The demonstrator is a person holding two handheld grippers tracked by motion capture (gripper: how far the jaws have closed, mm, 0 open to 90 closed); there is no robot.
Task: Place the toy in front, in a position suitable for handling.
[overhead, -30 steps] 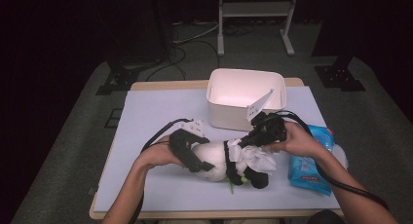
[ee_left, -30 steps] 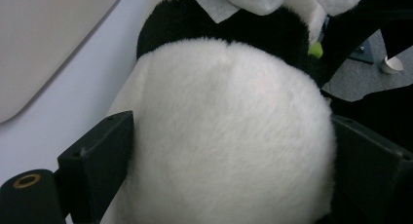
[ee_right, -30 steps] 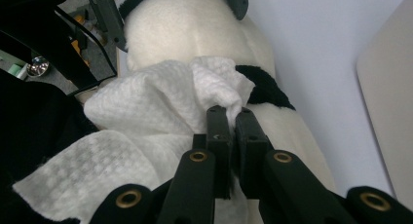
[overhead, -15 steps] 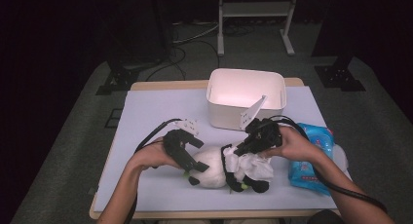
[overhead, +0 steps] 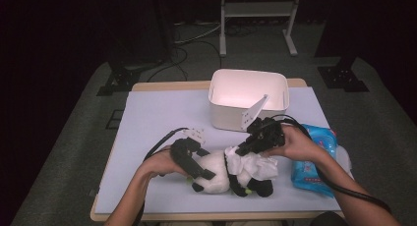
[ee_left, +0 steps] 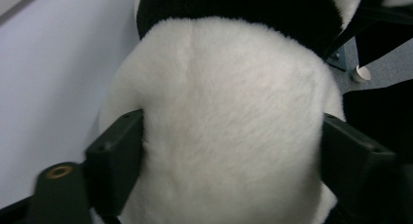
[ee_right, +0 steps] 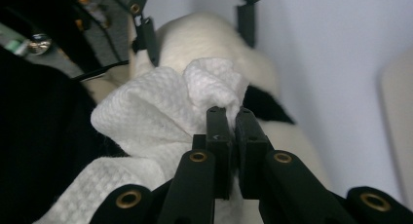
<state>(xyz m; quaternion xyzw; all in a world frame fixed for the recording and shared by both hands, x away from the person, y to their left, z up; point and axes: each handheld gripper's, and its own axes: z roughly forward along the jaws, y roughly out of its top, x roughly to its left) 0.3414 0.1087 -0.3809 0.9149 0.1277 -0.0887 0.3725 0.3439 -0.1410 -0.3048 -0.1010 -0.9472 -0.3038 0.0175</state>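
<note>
Panda lies on its side at the near middle of the table, head toward the person's right. Left tongs straddle its white back; in the left gripper view the jaws flank the body and have just been closing, pads touching the fur on both sides. Looks like a hold, though how firm I cannot tell.

Right tongs are together, clamped on a wipe. In the high view the wipe sits bunched over the panda's head end.

Handling, as judged:
- Panda: light, soft, squashy. Fur gives under the pads, so it may roll or slip out of a shallow pinch. The thick middle of the body is the best place to take hold; limbs are floppy.
- Wipe: thin, limp, textured. Pinched at a fold it trails and drags; nothing fragile.

Surroundings:
- White bin stands behind, near the right hand, with a tag leaning at its front wall.
- Blue wipe pack lies just right of the panda, under the right forearm.
- Cables trail from both grippers across the table; the left one loops close to the panda and could snag.
</note>
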